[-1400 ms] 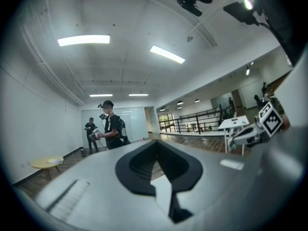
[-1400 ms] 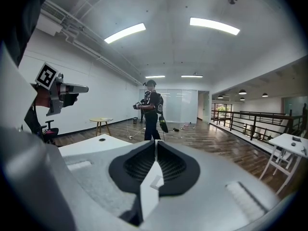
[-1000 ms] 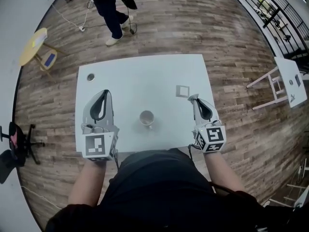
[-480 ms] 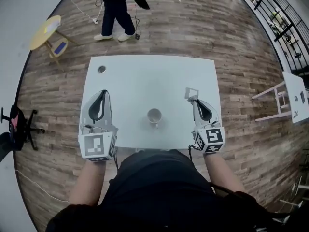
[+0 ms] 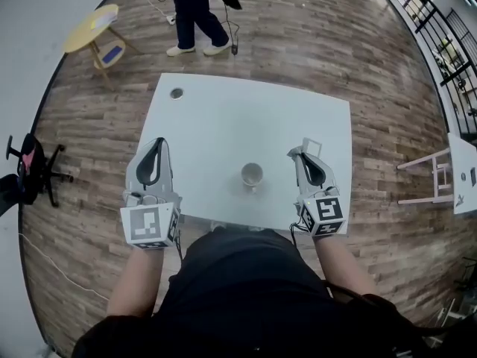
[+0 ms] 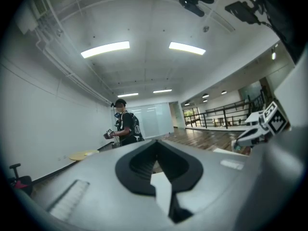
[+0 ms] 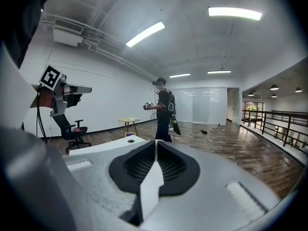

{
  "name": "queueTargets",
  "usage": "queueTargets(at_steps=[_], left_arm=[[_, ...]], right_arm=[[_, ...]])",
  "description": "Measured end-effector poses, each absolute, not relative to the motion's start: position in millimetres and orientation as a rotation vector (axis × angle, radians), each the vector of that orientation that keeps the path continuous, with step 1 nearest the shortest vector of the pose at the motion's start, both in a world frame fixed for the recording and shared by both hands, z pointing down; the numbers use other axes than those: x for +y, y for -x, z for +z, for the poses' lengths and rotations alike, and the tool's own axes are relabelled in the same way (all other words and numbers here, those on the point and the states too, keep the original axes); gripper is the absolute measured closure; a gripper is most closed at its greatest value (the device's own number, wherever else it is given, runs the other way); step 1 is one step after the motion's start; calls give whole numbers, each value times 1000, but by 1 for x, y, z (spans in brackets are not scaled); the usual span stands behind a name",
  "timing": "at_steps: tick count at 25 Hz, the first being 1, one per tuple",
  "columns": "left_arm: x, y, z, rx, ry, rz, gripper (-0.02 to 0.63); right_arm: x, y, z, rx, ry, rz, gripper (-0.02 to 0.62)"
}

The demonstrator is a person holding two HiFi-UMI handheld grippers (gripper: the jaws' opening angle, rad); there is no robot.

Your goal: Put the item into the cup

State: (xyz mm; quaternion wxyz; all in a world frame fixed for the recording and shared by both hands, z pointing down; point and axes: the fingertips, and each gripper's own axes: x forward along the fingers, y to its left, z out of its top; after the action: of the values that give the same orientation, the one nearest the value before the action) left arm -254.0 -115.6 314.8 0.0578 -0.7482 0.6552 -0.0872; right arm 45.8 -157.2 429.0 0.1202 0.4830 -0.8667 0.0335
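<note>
The left gripper (image 5: 158, 143) and the right gripper (image 5: 297, 153) are being held clenched and empty over the white table (image 5: 223, 118). The small square item (image 5: 314, 146) is lying just beside the right gripper's tip (flat on the tabletop). The cup (image 5: 252, 174) is standing upright between the grippers.

The left forearm (image 5: 139, 274) and right forearm (image 5: 337, 263) reach forward, bare. The left gripper (image 5: 157, 143) is held well left of the cup (image 5: 251, 174) and the right gripper (image 5: 297, 153) near its right. Both point away from the person, jaws closed together with nothing between them.
</note>
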Motion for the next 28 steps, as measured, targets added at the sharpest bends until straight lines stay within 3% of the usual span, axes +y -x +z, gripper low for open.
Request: queueTargets(at_steps=[17,28], left_arm=[[-75,303,315,2158,2115,-285,600],[-83,291,317,2118,2161,-291,600]], right_arm=[[-160,19,433,-2645,-1181,94,578],[-153,21,440,-2632,-1164,113,578]])
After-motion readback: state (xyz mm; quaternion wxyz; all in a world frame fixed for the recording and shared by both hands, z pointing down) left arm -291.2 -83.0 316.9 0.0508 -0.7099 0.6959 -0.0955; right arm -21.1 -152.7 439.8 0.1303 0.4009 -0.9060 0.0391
